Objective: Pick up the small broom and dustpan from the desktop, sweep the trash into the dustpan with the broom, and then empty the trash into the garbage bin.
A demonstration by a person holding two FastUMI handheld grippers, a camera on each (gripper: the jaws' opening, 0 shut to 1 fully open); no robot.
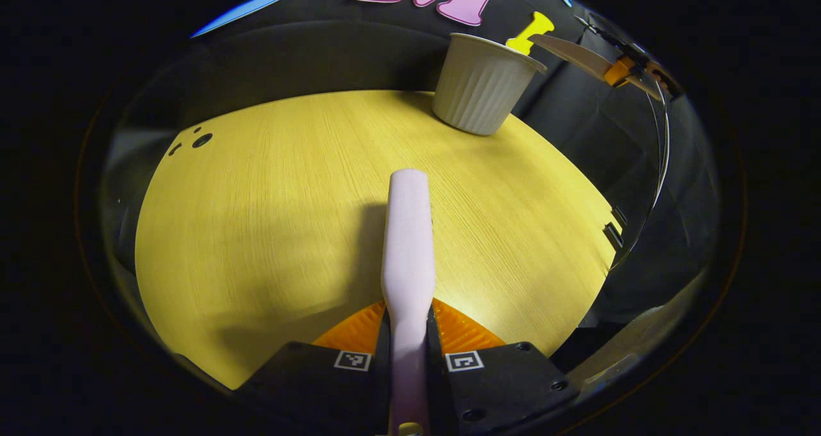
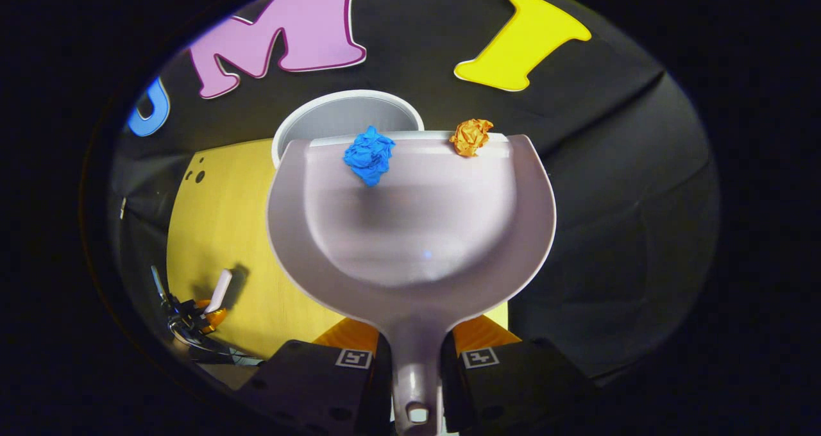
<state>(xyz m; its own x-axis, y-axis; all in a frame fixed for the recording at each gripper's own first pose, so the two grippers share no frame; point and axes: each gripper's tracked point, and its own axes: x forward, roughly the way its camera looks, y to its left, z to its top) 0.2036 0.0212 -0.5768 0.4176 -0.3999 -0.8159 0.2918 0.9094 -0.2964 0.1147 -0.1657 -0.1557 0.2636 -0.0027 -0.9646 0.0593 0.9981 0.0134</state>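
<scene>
No legible labels. Left claw point(image 1: 408, 333) grips broom point(image 1: 406, 243); right claw point(image 2: 415, 352) grips dustpan point(image 2: 410, 231) above bin point(image 2: 340, 118).

The left gripper view looks forward and down along its own fingers, from low over the yellow wood-grain desktop point(image 1: 269, 218), toward the ribbed white garbage bin point(image 1: 480, 90) at the far edge. The right gripper view sits higher, close behind the pale grey plastic dustpan point(image 2: 410, 231), facing the same bin point(image 2: 340, 118) from above. Both views share the desktop point(image 2: 218, 231) and bin; the right gripper view also takes in the left gripper point(image 2: 208, 311), far off.
</scene>
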